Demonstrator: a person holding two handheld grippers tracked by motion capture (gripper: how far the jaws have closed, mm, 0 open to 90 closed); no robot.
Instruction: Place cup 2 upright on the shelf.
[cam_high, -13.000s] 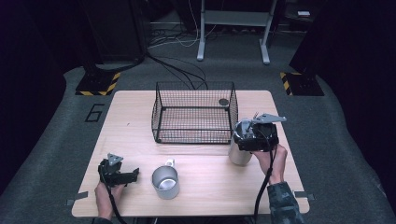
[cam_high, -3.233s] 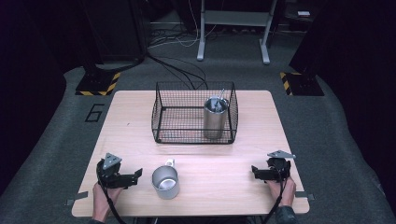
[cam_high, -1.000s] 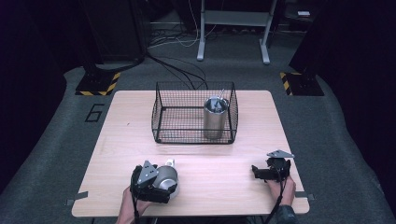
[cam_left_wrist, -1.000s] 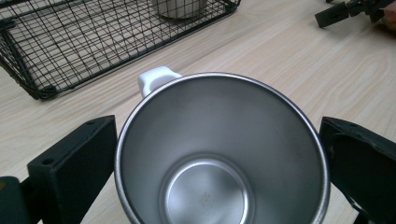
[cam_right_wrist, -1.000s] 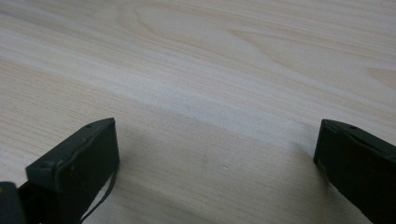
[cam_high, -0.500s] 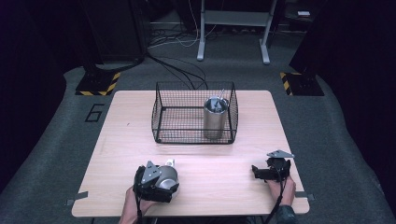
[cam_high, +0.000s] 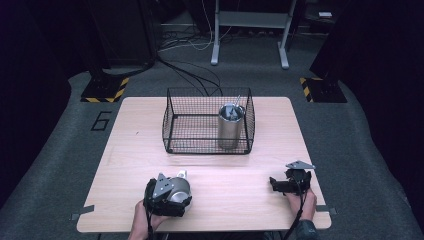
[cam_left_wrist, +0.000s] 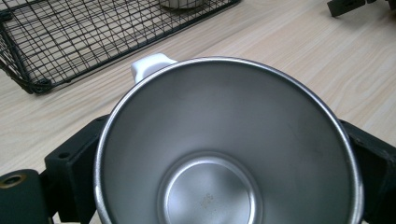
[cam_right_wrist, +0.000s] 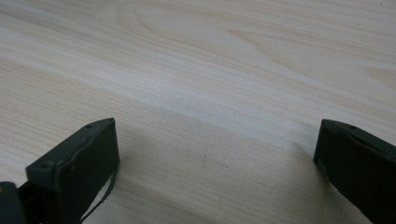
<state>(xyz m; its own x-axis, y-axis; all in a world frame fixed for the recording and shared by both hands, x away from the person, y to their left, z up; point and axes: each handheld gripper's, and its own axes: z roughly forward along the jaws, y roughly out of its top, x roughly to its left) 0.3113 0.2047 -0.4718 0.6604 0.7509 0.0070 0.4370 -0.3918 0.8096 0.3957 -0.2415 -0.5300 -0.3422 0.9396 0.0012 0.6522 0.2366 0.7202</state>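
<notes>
A person's left claw (cam_high: 172, 200) sits at the near edge of the wooden counter (cam_high: 135, 130), left of centre, its two black jaws set on either side of a steel cup (cam_high: 178, 188) that stands upright there. In the left gripper view the cup (cam_left_wrist: 229, 144) is seen from above, its bare inside showing and a white handle (cam_left_wrist: 152, 65) jutting from the far rim; the jaws lie against its wall on both sides, though whether they press it firmly cannot be told. The grey three-cornered plate (cam_high: 163, 185) on the claw hides part of the cup in the high view.

The right claw (cam_high: 280, 184) rests low over the counter near the near right corner, well apart from the cup, with its jaws wide apart and nothing between them; in the right gripper view bare wood grain (cam_right_wrist: 210, 93) lies between the two black jaws.

A black wire basket (cam_high: 172, 120) stands in the middle of the counter toward the far edge. Inside it, in the near right corner, a tall steel tumbler (cam_high: 230, 131) stands upright with something metallic sticking out of its top.
</notes>
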